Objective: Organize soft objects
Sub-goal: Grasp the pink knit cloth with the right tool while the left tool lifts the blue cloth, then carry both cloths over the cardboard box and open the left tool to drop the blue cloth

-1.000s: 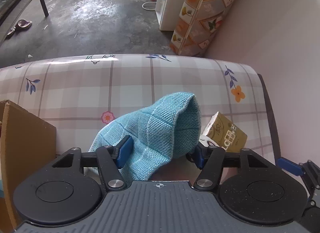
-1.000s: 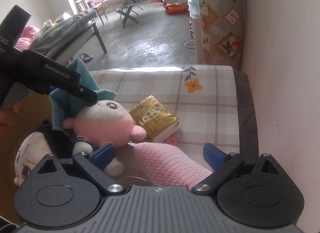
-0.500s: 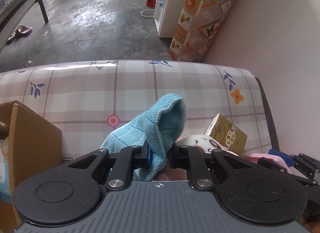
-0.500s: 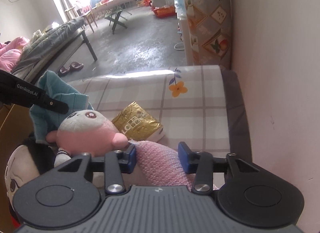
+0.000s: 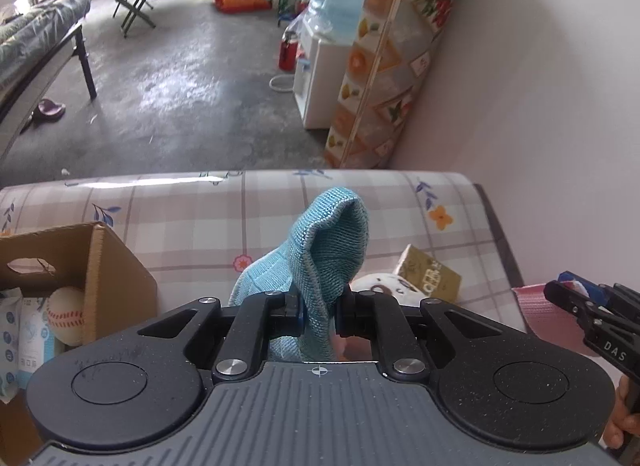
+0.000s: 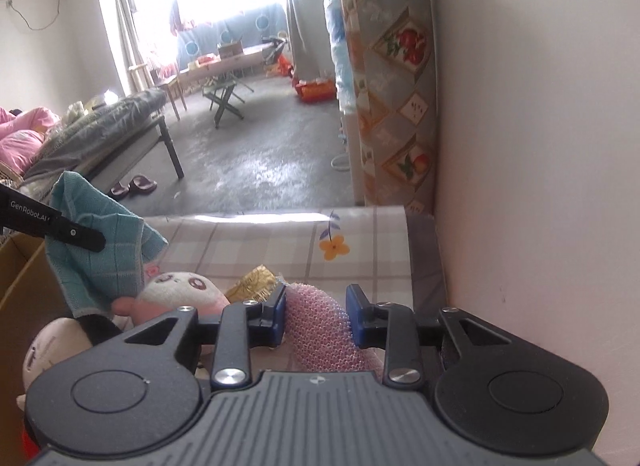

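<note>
Teal knit fabric now sits pinched in the left tool [image 5: 318, 316], whose jaws were standing wide around the blue cloth [image 5: 320, 262] a second ago and have since clamped tight on it. In the left wrist view the cloth rises as a peaked fold at the centre of the frame, above the checked counter [image 5: 192, 217]; in the right wrist view it hangs at the left edge [image 6: 100, 254], its lower hem draped against the pink plush toy [image 6: 180, 290].

The right tool [image 6: 316, 316] has made the same change: its blue pads were spread wide, and now they press on both sides of the pink mesh scrubber [image 6: 320, 326], with the jaws closing the last bit onto it. The scrubber fills the gap at the lower centre of that frame, and shows again as a pink strip at the right edge of the left wrist view [image 5: 536, 306].

Compared with a second ago, the floor and far room fill more of both frames, so both tools look to have lifted with their loads. By my reading the 2 grasps are done and the carrying step begins. The cardboard box [image 5: 112, 266] at the left of the left wrist view, already holding a baseball [image 5: 66, 314], seems the likely destination. The gold packet [image 5: 432, 278] and the plush toys remain on the counter, still to be sorted.
</note>
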A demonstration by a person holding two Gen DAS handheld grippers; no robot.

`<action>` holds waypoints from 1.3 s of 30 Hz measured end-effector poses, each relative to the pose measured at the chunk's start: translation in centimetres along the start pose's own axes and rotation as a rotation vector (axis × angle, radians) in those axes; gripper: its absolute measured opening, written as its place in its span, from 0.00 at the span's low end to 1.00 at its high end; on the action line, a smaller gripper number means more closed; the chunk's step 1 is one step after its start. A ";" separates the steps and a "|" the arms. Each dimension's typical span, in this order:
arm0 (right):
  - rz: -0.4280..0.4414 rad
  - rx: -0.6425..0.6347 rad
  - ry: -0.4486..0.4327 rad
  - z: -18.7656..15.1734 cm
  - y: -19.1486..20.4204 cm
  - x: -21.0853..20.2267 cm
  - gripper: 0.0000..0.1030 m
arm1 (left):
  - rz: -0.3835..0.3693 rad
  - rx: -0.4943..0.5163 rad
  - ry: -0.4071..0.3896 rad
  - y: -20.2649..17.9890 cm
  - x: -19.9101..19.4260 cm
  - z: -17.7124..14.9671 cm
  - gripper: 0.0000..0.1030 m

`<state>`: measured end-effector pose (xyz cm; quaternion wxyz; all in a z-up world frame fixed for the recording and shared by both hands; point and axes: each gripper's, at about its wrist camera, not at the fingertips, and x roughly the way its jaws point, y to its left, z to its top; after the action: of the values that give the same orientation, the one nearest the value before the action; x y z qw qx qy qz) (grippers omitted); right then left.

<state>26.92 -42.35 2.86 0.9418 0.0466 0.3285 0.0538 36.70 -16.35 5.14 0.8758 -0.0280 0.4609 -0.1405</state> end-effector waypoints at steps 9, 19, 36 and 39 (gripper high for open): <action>0.044 -0.027 -0.174 0.4 3.0 -9.6 0.32 | -0.102 0.030 -0.134 0.8 -9.7 -3.1 0.11; 0.205 -0.113 -0.359 -0.5 10.4 -22.1 0.32 | -0.148 0.029 -0.318 5.5 -23.2 -8.8 0.11; 0.641 -0.289 -0.442 -1.7 28.3 -28.2 0.32 | -0.026 -0.030 -0.470 15.1 -34.8 -18.7 0.11; 0.707 -0.274 -0.386 -1.9 31.0 -25.8 0.32 | -0.019 -0.059 -0.410 17.8 -32.8 -19.9 0.11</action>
<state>3.50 -14.92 21.01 0.9071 0.0401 0.0998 0.4070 6.85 11.22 16.80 0.9488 -0.0858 0.2765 -0.1264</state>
